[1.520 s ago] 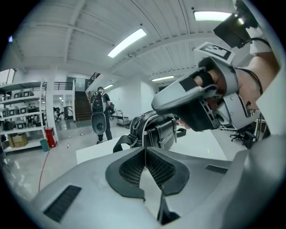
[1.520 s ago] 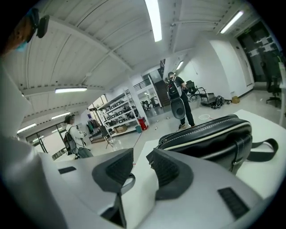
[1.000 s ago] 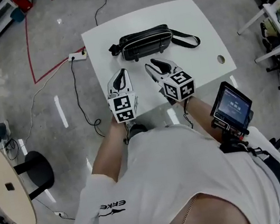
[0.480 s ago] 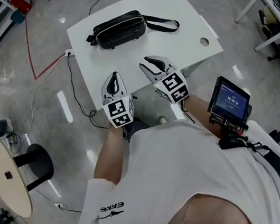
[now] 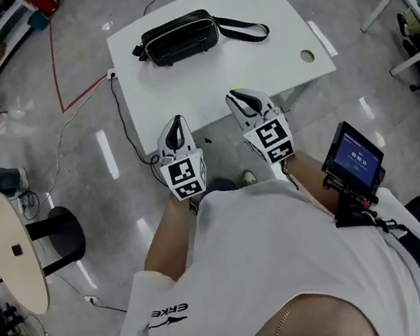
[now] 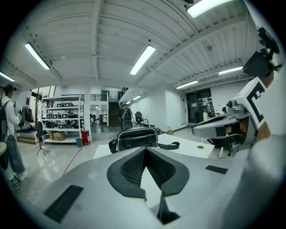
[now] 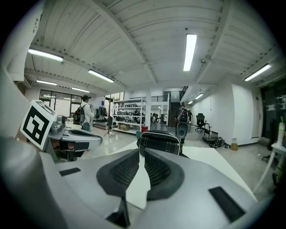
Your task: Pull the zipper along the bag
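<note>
1. The left gripper (image 5: 177,120) is clenched on nothing, its pad tips meeting in the left gripper view (image 6: 145,150).
2. The right gripper (image 5: 239,95) has just been closing. A narrow slit shows between its tips in the right gripper view (image 7: 140,151), and nothing is between them.
3. Both grippers sit side by side, their tips over the near edge of the white table (image 5: 203,84). Each carries a cube with black square markers, which give no readable words.
4. The table top between the grippers and the bag is bare white. A small round hole (image 5: 307,56) lies near its right edge.
5. The bag (image 5: 179,38) lies on the far left part of the table, well apart from both grippers. It is close to the far and left edges.
6. The bag is black, oblong and slightly glossy, with a thin light line running round its top. Its strap (image 5: 246,32) loops out to the right across the table. The zipper is too small to make out.
7. Grey polished floor lies open all round the table. A black cable (image 5: 127,129) hangs by the table's left edge, and a red floor line (image 5: 57,77) runs to the left.
8. A round table (image 5: 17,261) stands at the near left, and a small screen (image 5: 354,163) is at the person's right.
9. The person's white shirt bears the word "ERKE" (image 5: 169,313).
</note>
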Demonstrator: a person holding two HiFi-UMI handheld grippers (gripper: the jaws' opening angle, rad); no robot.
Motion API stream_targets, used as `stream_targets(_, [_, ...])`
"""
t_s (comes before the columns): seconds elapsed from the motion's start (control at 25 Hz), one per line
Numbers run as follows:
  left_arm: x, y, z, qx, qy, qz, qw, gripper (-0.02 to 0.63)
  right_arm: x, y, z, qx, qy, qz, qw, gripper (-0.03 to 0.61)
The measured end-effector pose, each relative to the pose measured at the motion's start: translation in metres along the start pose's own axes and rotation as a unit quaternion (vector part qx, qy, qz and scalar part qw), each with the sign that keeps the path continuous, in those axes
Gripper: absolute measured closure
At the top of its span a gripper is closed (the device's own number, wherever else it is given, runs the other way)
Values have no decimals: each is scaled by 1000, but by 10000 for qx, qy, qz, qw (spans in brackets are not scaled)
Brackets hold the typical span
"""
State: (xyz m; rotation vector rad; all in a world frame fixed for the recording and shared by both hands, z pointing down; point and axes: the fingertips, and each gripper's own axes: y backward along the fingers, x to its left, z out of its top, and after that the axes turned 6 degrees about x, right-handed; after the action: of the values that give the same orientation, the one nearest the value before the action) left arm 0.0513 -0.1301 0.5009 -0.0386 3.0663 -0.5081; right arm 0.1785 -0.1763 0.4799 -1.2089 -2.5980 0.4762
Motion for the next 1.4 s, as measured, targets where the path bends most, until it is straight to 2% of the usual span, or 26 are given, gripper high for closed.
stream_targets(0.16, [16,28,-9,-118,-26,-131,9998,611,31,10,1,-55,38,-194,9998,552])
stream_targets(0.36, [13,32,0,-129,10,-263,9996,611,31,17,6,-26,-4,-271,9996,565])
stream_targets(0.84, [14,37,-6,-162,88,-351,9992,611,43,21,-5,63,-166,-277,9995,574])
stream_targets(1.2, [8,34,-6,-104,32,-534,9985,611,41,25,-4,87,-114,-347,9993,574])
stream_targets(1.4, [6,28,-8,-120,-5,-479,9988,611,39,23,-7,131,-80,-351,9993,574])
